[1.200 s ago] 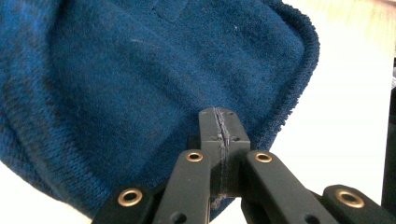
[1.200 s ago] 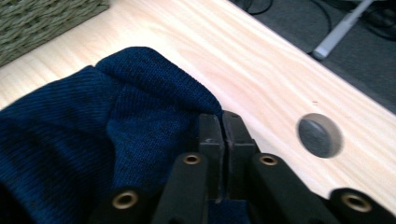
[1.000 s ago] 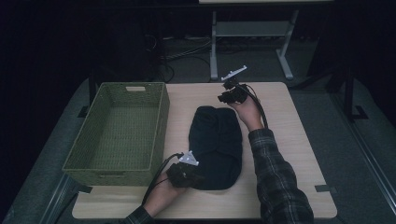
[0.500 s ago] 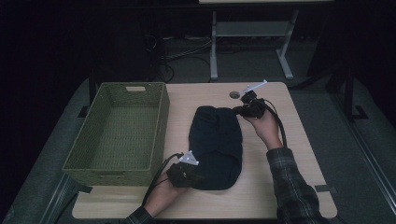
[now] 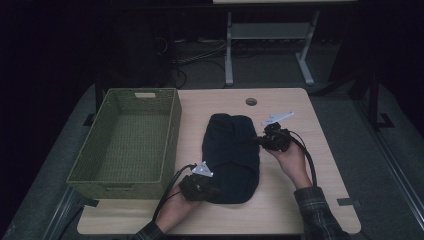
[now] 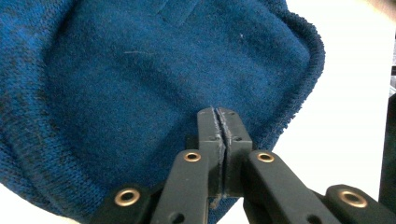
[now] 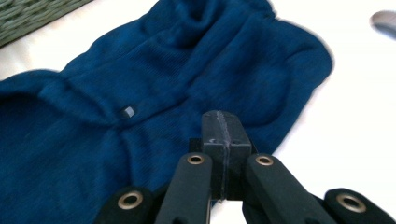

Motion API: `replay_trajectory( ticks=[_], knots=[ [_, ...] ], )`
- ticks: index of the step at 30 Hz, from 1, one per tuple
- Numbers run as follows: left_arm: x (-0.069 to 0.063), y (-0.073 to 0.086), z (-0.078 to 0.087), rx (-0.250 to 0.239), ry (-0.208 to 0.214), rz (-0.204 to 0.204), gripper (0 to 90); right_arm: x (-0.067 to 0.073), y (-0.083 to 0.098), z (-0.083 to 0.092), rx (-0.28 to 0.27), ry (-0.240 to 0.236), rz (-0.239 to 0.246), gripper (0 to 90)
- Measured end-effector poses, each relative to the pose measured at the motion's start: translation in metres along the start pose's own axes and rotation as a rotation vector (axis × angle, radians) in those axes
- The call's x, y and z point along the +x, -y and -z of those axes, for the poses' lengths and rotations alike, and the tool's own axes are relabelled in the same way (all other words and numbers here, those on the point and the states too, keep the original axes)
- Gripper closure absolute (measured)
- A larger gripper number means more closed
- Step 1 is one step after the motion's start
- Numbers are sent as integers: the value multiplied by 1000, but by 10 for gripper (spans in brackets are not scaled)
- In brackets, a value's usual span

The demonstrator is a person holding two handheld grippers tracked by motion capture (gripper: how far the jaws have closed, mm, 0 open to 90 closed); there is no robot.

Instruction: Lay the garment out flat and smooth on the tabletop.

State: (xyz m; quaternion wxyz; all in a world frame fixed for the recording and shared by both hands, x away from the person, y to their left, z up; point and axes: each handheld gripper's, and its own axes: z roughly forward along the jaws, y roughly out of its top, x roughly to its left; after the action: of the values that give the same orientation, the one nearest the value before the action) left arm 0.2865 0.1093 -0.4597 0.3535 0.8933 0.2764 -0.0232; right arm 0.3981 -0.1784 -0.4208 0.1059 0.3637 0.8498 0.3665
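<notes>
A dark blue knitted garment [image 5: 232, 150] lies folded in the middle of the wooden table [image 5: 300, 200]. My left gripper [image 5: 215, 191] sits at its near left corner, jaws pressed together over the knit [image 6: 140, 70], with no fabric visible between them [image 6: 218, 113]. My right gripper [image 5: 259, 141] is at the garment's right edge, pointing left across it. Its jaws [image 7: 223, 116] are shut and empty, just above the blue cloth [image 7: 163, 70]. A small grey label [image 7: 128, 111] shows on the cloth.
A green woven basket [image 5: 120, 187], empty, stands on the left side of the table, close to the garment; its weave shows in the right gripper view [image 7: 28, 14]. A round cable hole [image 5: 251, 101] is near the far edge. Beyond the table stands a metal desk frame [image 5: 229, 55].
The right hand has come from the far side of the table toward me and down to the garment's right edge. The left hand and the garment have stayed put.
</notes>
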Motion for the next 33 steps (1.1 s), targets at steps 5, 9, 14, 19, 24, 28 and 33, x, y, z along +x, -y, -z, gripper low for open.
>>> replay_trajectory(
  ticks=[5, 9, 14, 19, 24, 28, 33],
  knots=[
    [-2, -12, 11, -60, -7, 2, 845, 8, 16, -3, 6, -3, 5, 900],
    [-1, -23, 19, -90, -19, -6, 890, 10, 22, -5, 22, -16, 7, 900],
    [13, -44, 20, -128, -91, 21, 898, 13, 28, -10, 38, -16, 10, 900],
    [31, -56, 12, -132, -186, 46, 898, 9, 33, -7, 34, -11, -6, 900],
    [53, -60, 6, -156, -248, 111, 898, 11, 34, -11, 42, -17, -1, 900],
    [67, -56, -3, -127, -304, 136, 898, 12, 36, -20, 73, -20, 2, 900],
    [75, -50, -21, -83, -299, 149, 898, 10, 39, -23, 85, -14, 9, 900]
  ],
)
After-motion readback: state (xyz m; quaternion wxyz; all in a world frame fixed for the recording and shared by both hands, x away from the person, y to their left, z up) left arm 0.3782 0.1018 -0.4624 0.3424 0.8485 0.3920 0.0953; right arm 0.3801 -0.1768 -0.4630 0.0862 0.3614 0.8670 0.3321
